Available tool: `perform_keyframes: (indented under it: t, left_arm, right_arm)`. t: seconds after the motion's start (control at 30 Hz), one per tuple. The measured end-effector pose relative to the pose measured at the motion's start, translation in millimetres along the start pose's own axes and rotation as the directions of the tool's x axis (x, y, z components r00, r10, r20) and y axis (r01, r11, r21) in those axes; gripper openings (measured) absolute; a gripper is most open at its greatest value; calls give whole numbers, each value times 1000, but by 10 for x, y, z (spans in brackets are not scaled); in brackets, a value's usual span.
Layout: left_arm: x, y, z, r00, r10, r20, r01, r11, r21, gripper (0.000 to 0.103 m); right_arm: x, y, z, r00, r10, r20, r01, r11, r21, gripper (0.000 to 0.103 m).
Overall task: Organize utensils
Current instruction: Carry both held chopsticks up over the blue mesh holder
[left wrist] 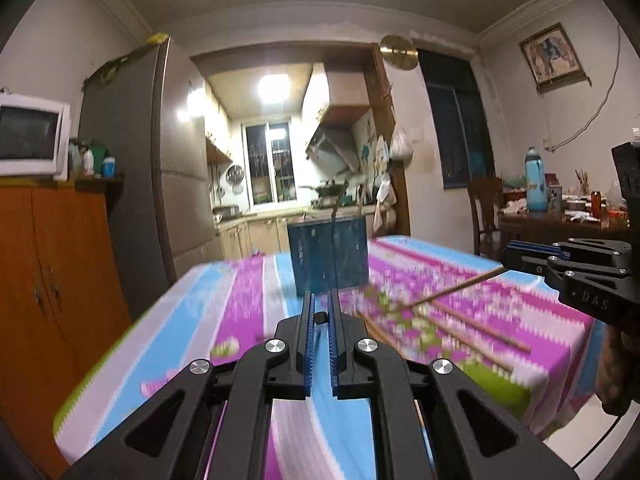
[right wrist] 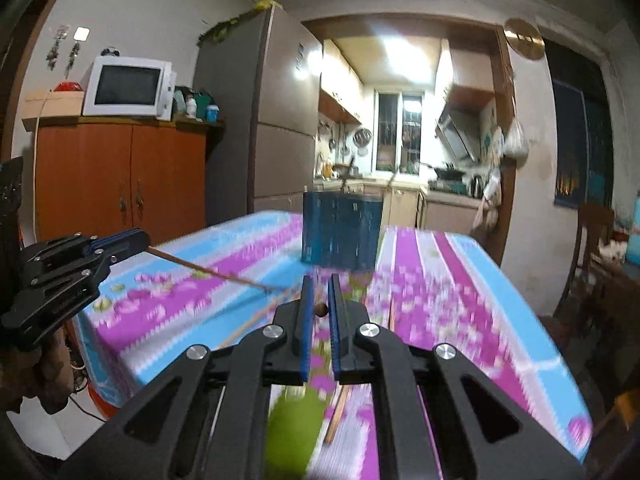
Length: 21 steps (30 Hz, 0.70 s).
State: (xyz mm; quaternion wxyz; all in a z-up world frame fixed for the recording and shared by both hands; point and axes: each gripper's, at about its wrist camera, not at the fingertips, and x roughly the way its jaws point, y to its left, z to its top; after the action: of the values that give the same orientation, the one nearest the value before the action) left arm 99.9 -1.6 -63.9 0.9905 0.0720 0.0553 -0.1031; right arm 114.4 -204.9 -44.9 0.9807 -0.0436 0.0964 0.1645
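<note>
Chopsticks in both grippers right now. Left gripper [left wrist: 321,312] has its fingers clamped on one chopstick [right wrist: 208,270], which sticks out sideways over the tabletop [left wrist: 248,280]. Right gripper [right wrist: 320,300] is pinched shut on another one [left wrist: 452,290], same deal. Blue holder [left wrist: 328,254] sits upright further back on the tabletop, a couple of sticks already poking out of it. More loose chopsticks [left wrist: 480,326] are lying near the front. My guess: tilt each stick tip-down before reaching the holder, go one at a time, and don't knock it.
</note>
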Motion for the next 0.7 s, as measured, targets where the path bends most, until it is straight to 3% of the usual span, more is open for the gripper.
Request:
perform_keyframes:
  t: [0.13, 0.37, 0.7]
  left_arm:
    - [109, 63, 295, 999, -16, 32, 16, 1000, 0, 8]
    - [488, 233, 746, 999, -50, 2, 50, 998, -25, 8]
    - [910, 397, 1107, 994, -88, -66, 84, 995, -54, 8]
  right_arm:
    - [121, -82, 325, 1000, 21, 7, -21, 1000, -23, 6]
    - [399, -253, 769, 999, 50, -18, -51, 998, -37, 5]
    - [719, -349, 1062, 994, 79, -78, -82, 996, -41, 5]
